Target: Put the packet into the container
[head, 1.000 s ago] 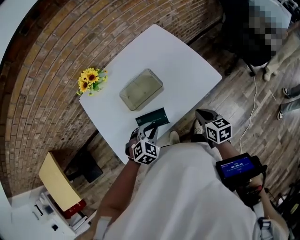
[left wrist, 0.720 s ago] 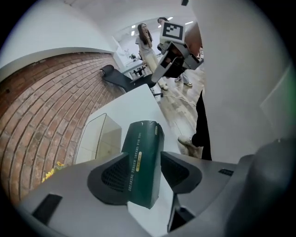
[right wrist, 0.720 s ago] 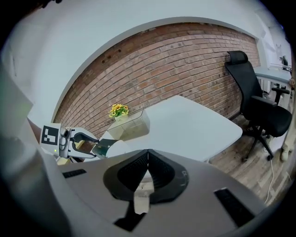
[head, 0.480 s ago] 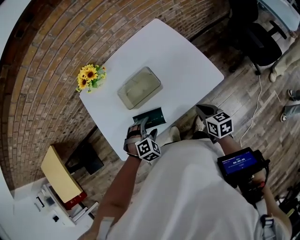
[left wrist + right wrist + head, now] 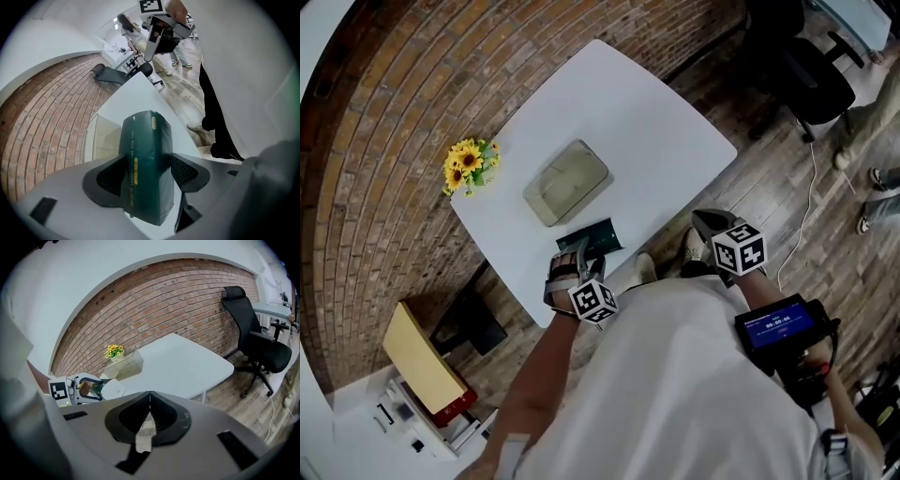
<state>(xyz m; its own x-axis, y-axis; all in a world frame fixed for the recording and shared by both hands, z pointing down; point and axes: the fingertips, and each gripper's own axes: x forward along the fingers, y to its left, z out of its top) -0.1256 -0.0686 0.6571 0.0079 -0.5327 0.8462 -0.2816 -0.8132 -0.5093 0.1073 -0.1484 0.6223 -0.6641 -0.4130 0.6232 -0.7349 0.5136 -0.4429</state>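
A dark green packet lies on the white table near its front edge. My left gripper points down at it. In the left gripper view the packet sits between the two jaws of my left gripper, which have just been opening and stand wide, not squeezing it. The clear container stands just beyond the packet, open on top, and shows behind it. My right gripper hangs off the table's right front corner, jaws together, with nothing in them.
A small bunch of yellow flowers stands at the table's far left corner, against the brick wall. A black office chair is on the wooden floor to the right. A yellow box sits low at the left.
My left gripper has sunk and rolled over the packet, and its jaws have spread from nearly together to wide, with the packet now between them. The right gripper has shifted slightly.
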